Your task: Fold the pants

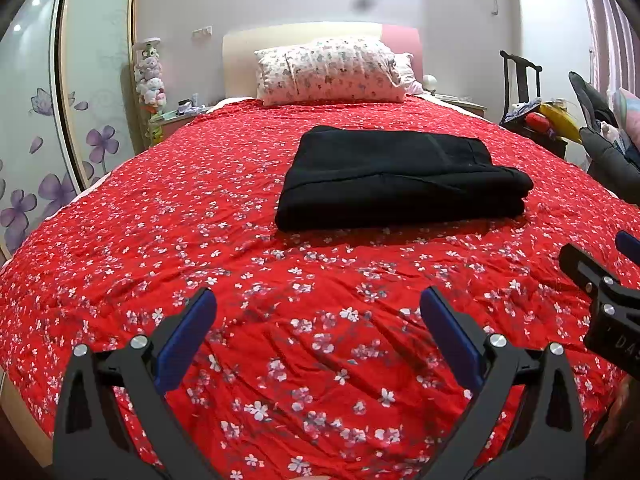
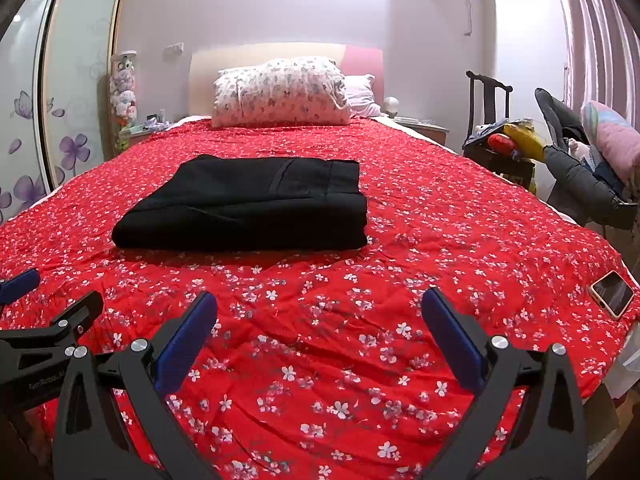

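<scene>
Black pants (image 1: 396, 178) lie folded into a flat rectangle on the red flowered bedspread (image 1: 280, 320), in the middle of the bed; they also show in the right wrist view (image 2: 248, 206). My left gripper (image 1: 318, 300) is open and empty, well short of the pants, above the near part of the bed. My right gripper (image 2: 320, 304) is open and empty too, near the bed's front, with the pants ahead to its left. Each gripper shows at the edge of the other's view.
A phone (image 2: 612, 294) lies on the bedspread at the right edge. Pillows (image 1: 332, 70) lean on the headboard. A wardrobe with flower doors (image 1: 44, 120) stands left. A chair and piled clothes (image 2: 576, 160) stand right of the bed.
</scene>
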Demonstrator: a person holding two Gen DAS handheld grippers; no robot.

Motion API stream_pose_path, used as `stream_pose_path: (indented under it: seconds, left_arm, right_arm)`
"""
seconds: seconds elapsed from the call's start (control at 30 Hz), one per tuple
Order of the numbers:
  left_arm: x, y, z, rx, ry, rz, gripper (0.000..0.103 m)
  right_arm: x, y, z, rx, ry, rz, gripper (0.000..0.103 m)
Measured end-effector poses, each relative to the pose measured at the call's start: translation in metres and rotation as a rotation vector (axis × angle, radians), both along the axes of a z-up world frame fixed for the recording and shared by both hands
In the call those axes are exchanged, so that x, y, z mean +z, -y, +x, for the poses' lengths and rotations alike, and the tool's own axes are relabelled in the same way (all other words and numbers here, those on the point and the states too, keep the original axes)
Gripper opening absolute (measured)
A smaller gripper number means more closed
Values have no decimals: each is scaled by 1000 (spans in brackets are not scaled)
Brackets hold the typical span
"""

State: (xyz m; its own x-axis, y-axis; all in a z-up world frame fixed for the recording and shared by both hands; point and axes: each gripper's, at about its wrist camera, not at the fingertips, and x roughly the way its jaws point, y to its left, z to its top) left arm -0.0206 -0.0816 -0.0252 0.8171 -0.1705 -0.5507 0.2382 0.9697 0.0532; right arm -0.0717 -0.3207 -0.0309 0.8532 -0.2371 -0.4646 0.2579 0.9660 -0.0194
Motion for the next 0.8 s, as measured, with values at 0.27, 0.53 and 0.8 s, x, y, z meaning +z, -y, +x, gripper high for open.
stream_pose_path:
  seconds: [0.27, 0.53, 0.8]
  left_arm:
    - [0, 0, 0, 0, 4, -7, 101]
    - [2, -2, -1, 1, 13, -15, 101]
    - [-2, -1, 1, -2, -7, -7, 101]
  right_arm:
    - [-2, 2, 3, 6, -14, 6, 102]
    - [-4, 4, 5, 7, -29, 14, 102]
    - [-5, 6, 6, 2, -33, 16, 102]
